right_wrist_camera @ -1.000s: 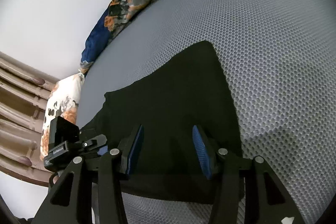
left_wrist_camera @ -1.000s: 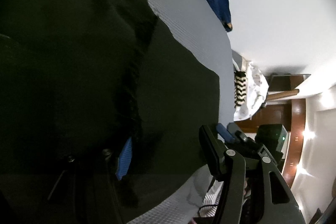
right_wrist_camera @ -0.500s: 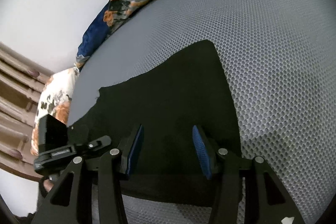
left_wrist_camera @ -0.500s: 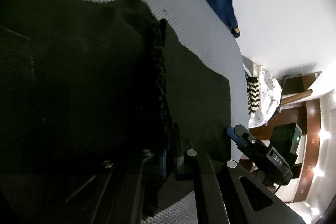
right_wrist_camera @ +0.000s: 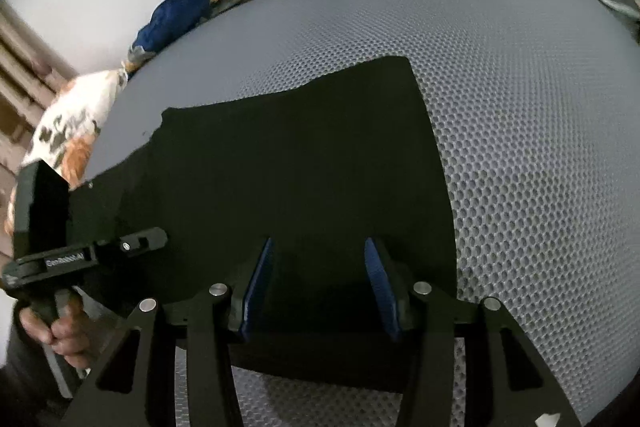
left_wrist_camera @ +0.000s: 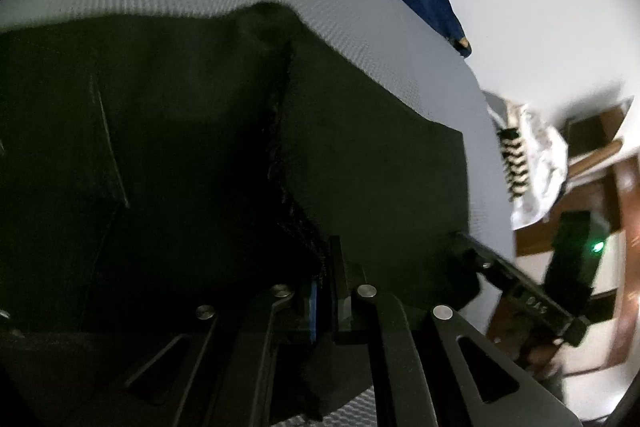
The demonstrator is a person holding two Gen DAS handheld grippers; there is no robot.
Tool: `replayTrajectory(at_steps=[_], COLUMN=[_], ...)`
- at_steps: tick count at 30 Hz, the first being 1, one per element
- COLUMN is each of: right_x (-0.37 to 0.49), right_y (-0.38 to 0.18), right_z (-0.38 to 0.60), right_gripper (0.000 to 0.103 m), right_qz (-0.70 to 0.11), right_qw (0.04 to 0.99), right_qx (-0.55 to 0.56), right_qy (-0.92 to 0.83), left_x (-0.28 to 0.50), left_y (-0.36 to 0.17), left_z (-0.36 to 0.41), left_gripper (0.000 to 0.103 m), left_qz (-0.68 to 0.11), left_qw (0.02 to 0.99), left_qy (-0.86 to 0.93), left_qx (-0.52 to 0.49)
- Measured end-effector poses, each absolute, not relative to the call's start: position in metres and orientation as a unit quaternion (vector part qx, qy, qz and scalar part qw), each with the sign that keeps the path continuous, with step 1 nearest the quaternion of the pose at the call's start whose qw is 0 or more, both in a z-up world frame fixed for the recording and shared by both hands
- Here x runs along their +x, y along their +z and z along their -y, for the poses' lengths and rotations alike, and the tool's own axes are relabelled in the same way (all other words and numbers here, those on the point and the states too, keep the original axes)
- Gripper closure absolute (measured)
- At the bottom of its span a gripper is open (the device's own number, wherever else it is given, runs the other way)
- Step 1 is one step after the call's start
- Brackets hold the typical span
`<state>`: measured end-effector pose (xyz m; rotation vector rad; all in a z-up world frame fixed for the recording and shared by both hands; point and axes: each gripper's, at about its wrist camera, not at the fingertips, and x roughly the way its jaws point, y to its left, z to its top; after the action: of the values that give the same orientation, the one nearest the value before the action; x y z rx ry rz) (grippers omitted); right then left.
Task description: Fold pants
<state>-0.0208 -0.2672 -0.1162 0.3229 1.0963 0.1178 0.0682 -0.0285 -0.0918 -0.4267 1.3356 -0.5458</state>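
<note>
Black pants [right_wrist_camera: 304,163] spread flat on grey mesh bedding [right_wrist_camera: 520,107], filling centre and lower left of both views.
Left gripper [left_wrist_camera: 322,291] clamped on a dark seam edge; right gripper [right_wrist_camera: 318,283] half-open, 2 blue pads astride fabric, not pinching.
</note>
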Motion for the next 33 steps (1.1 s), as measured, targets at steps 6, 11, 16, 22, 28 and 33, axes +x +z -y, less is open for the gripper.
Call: replayTrajectory(at_steps=[6,11,16,22,28,33], right_x=[-0.001,0.026,0.049,0.055,0.051,0.022], right_y=[-0.104,-0.100,-0.107,-0.111,-0.105,-0.094], right_z=[0.268,0.273,0.277,0.278,0.282,0.277], right_gripper=[0.058,0.058,0.059,0.059,0.059,0.059], right_qz=[-0.499,-0.491,-0.497,-0.500,-0.501,-0.498], right_qw=[0.859,0.868,0.865,0.864,0.862,0.862], right_qx=[0.106,0.081,0.065,0.050,0.074,0.093], right_qy=[0.037,0.014,-0.004,0.001,0.010,0.026], left_x=[0.075,0.083,0.095,0.118,0.117,0.098], left_y=[-0.065,-0.044,-0.049,-0.083,-0.080,-0.072], left_z=[0.028,0.027,0.050,0.064,0.064,0.052], left_gripper=[0.093,0.088,0.086,0.086,0.086,0.048], left_qz=[-0.559,-0.508,-0.506,-0.536,-0.541,-0.544], left_qw=[0.789,0.830,0.832,0.816,0.812,0.812], left_qy=[-0.222,-0.202,-0.215,-0.209,-0.213,-0.206], left_qx=[-0.127,-0.111,-0.065,-0.055,-0.045,-0.053])
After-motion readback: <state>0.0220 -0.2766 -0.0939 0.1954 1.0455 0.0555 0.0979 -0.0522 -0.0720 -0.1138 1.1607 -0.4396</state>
